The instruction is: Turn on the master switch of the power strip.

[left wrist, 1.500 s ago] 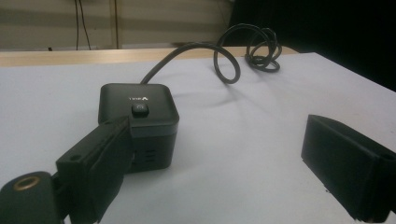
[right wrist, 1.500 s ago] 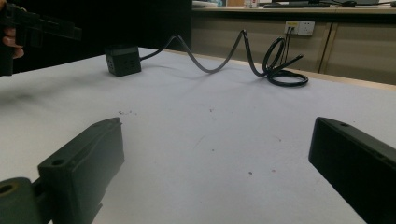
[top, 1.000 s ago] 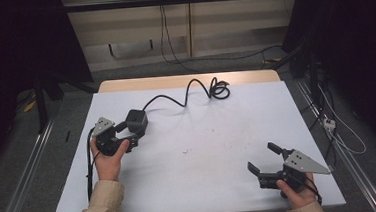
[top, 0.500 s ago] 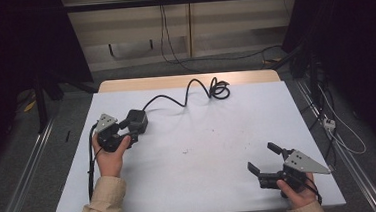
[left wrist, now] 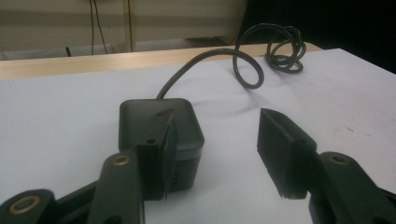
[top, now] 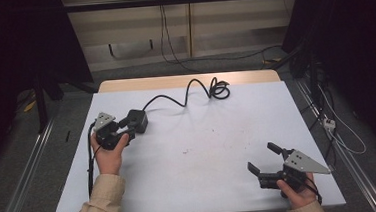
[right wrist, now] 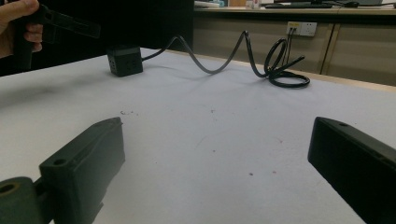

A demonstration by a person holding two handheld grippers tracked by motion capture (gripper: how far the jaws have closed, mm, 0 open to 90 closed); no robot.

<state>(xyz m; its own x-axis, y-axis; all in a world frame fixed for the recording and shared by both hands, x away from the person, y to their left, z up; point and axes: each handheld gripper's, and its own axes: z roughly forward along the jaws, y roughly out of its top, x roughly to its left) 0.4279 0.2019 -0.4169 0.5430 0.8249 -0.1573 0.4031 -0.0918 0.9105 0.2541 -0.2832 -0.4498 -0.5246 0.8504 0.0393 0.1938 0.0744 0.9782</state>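
Black adapter block (top: 137, 120) at table (top: 206, 185) left, cable (top: 195, 88) trailing rearward.
Left gripper (top: 126, 130) jaws, just closing, stand half-wide; one touches the block. Right gripper (top: 263, 157) rests wide, near right.

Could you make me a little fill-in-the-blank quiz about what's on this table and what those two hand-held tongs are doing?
1. The black box lies on the ____ table.
2. The cord running from the box ends in a loose ____ near the table's far edge.
3. The ____ tongs reach around the box.
4. The right tongs hold ____.

Missing words: white; coil; left; nothing
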